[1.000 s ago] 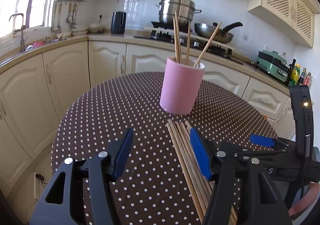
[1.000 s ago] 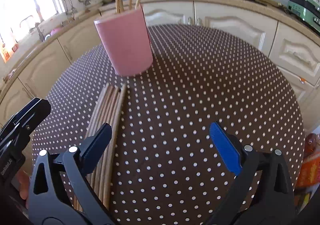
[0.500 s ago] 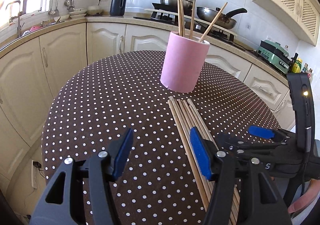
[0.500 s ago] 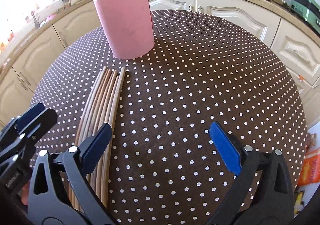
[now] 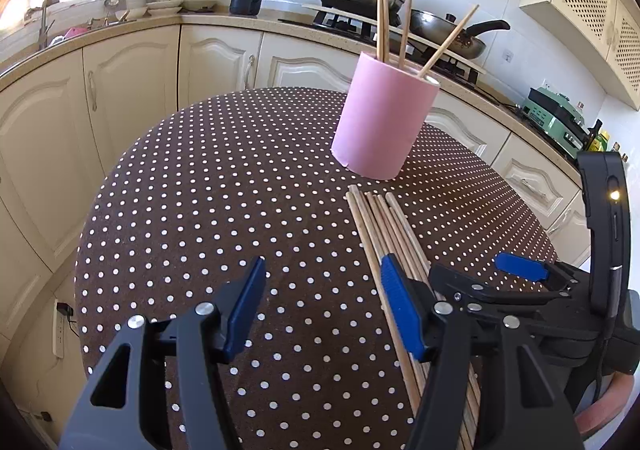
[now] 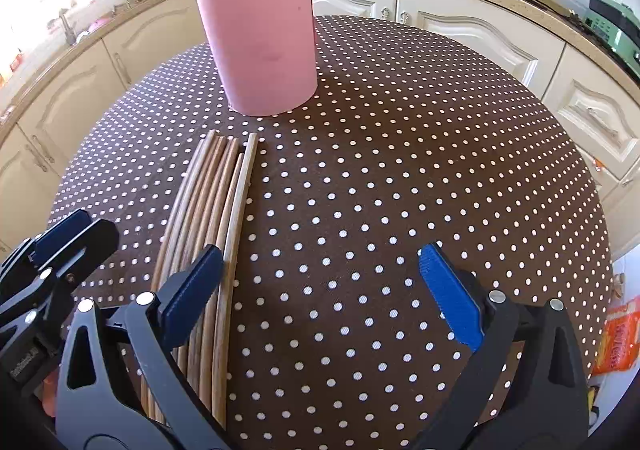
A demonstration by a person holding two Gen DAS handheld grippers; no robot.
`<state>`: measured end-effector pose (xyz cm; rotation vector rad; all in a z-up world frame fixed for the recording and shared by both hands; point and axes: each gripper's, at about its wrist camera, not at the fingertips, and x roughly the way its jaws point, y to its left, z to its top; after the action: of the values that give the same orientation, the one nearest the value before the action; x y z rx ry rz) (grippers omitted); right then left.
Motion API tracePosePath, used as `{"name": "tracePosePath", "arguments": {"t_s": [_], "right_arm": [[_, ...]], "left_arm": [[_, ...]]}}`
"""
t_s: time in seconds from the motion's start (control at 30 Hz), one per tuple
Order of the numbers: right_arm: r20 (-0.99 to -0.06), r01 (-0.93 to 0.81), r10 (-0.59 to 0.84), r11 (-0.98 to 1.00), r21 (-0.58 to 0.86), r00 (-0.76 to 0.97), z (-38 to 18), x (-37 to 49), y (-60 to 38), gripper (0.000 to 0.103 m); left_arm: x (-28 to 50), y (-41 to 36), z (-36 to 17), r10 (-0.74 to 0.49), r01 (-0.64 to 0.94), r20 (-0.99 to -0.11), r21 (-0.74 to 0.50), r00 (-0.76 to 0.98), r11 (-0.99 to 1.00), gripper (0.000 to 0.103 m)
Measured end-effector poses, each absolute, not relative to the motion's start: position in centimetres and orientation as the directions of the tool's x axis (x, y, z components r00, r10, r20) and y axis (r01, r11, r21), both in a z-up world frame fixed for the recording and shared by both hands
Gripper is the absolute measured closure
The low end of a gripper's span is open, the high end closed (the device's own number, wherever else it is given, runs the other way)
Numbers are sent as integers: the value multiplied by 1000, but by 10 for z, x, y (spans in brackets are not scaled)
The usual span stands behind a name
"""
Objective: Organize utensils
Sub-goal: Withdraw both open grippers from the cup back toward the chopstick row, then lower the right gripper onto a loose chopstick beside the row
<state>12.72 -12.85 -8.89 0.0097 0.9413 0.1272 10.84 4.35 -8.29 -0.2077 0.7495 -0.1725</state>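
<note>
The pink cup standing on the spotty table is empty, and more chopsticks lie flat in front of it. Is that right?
Not quite. The pink cup is not empty: several chopsticks stand in it, as the left wrist view shows. The other chopsticks do lie flat in front of it on the spotty table.

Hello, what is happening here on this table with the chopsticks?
A person is sorting chopsticks with a hand-held gripper in each hand. Four chopsticks already stand in the pink holder on the dotted table. A row of loose chopsticks lies flat in front of it. The left hand-held gripper and the right hand-held gripper are both open and empty, low over the table beside that row, with nothing picked up yet.
</note>
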Motion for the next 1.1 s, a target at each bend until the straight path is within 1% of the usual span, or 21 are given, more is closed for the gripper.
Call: {"name": "tracePosePath", "arguments": {"t_s": [0.1,0.2,0.27,0.33,0.47,0.53,0.57,0.6,0.67,0.7,0.8,0.9,0.97,1.1], "right_arm": [[-808,-95,102,994,57,580,-89,133,-126,6],[-796,-89,60,996,8,602,-86,138,-120,6],[-793,-99,57,995,-4,607,-86,141,-115,6],[-803,-102,45,995,-20,594,-90,147,-111,7],[-804,-112,64,994,-3,591,-91,157,-105,7],[-802,-122,80,992,9,591,-92,160,-104,10],[-796,-142,92,990,8,599,-90,158,-103,21],[-787,-170,109,985,5,607,-89,154,-105,43],[-776,-227,137,974,-8,615,-87,149,-99,59],[-775,-237,139,971,-14,616,-87,149,-96,65],[-772,-251,169,968,13,612,-88,149,-99,73],[-772,-248,165,969,10,614,-89,143,-106,75],[-771,-226,142,974,-3,620,-91,135,-114,75],[-771,-222,150,975,11,619,-90,123,-121,75]], "left_arm": [[109,45,-84,-234,84,-657,-252,717,964,43],[110,44,-85,-236,89,-661,-249,713,964,43],[110,43,-87,-237,92,-664,-247,709,965,43],[112,43,-87,-240,90,-671,-251,702,964,43],[117,45,-89,-255,81,-682,-277,686,958,43],[118,46,-91,-262,78,-686,-287,679,955,43],[118,46,-92,-265,77,-688,-291,676,954,43],[118,46,-92,-267,78,-691,-292,672,953,43],[118,45,-92,-272,88,-694,-289,667,953,43],[118,45,-93,-278,96,-695,-289,664,952,43],[118,44,-93,-296,111,-694,-299,656,948,43],[119,41,-93,-291,116,-700,-288,652,951,41],[119,37,-93,-276,123,-710,-260,648,958,41],[120,26,-92,-233,120,-727,-205,645,971,41]]}}
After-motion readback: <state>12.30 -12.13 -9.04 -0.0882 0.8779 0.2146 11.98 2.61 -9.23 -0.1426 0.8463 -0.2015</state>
